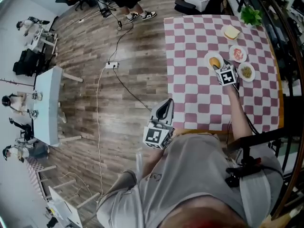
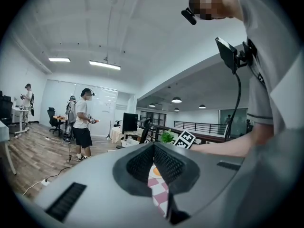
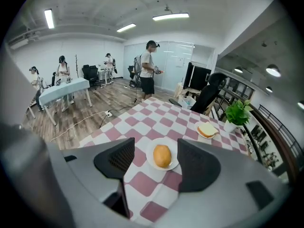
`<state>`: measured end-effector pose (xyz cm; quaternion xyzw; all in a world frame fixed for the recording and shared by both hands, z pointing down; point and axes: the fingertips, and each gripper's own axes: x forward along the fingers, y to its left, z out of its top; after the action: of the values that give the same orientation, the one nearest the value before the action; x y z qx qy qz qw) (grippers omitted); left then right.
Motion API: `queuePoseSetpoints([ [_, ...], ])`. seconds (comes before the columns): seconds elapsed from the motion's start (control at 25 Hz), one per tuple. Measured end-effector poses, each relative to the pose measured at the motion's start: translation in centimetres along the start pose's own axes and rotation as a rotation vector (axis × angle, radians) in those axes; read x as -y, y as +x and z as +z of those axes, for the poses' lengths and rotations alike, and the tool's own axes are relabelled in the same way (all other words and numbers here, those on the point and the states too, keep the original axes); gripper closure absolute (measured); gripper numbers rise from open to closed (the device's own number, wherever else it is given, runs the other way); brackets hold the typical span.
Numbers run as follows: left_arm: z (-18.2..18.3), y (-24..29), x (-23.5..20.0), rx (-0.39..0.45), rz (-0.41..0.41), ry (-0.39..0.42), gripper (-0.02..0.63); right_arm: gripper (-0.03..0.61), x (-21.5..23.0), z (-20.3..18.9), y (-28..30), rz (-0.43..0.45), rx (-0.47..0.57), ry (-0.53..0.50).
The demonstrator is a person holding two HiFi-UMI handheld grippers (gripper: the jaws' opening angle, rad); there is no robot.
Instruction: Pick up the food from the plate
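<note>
A golden bun lies on a small white plate on the pink-and-white checkered table. My right gripper hovers just short of it. It is open, with one jaw on each side of the plate and nothing touching the pads. In the head view the right gripper sits at the bun, with its marker cube behind it. My left gripper hangs off the table's near-left edge, shut and empty, with its tips meeting.
A bread slice on a plate and a potted plant stand farther back. Two more plates of food lie right of the bun. People stand on the wooden floor, and a cable and power strip run across it.
</note>
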<state>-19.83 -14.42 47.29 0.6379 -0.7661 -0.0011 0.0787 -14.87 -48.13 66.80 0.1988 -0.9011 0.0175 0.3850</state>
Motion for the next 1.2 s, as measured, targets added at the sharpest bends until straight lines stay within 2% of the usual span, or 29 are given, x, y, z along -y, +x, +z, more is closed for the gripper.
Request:
queuePoseSetpoints([
  [0.16,0.3,-0.4,-1.4,-0.008,0.055,0.002,0.604,0.308,1.1,-0.6,5.2,0.014,-0.061,-0.035],
  [0.32,0.3,-0.5,-2.0,-0.005,0.096,-0.005,0.604,0.308,3.0,-3.9,7.4,-0.039,-0.234,-0.042],
  [0.4,0.2,-0.7,-2.4,-0.009,0.124,-0.011,0.604,0.307,3.2,-4.4,8.6,-0.040,-0.271,-0.061],
  [0.6,-0.1,-0.5,-2.5,-0.023,0.156,-0.027,0.604,0.307,2.4,-4.1,13.4,0.053,-0.228,-0.097],
  [0.8,-0.4,-0.3,-2.1,-0.030,0.178,-0.040,0.604,0.295,3.2,-5.8,16.2,0.041,-0.300,-0.110],
  [0.88,-0.5,-0.2,-2.1,-0.031,0.187,-0.043,0.604,0.268,3.7,-5.7,16.5,0.024,-0.321,-0.094],
  [1.04,-0.9,-0.3,-2.3,-0.037,0.207,-0.045,0.604,0.268,2.5,-6.8,19.4,0.096,-0.367,-0.122],
  [1.16,-1.0,-0.9,-2.3,-0.043,0.226,-0.046,0.604,0.268,4.3,-7.3,18.8,0.015,-0.402,-0.131],
  [1.2,-1.0,-1.1,-2.3,-0.045,0.231,-0.046,0.604,0.268,4.6,-7.3,18.7,0.014,-0.403,-0.136],
])
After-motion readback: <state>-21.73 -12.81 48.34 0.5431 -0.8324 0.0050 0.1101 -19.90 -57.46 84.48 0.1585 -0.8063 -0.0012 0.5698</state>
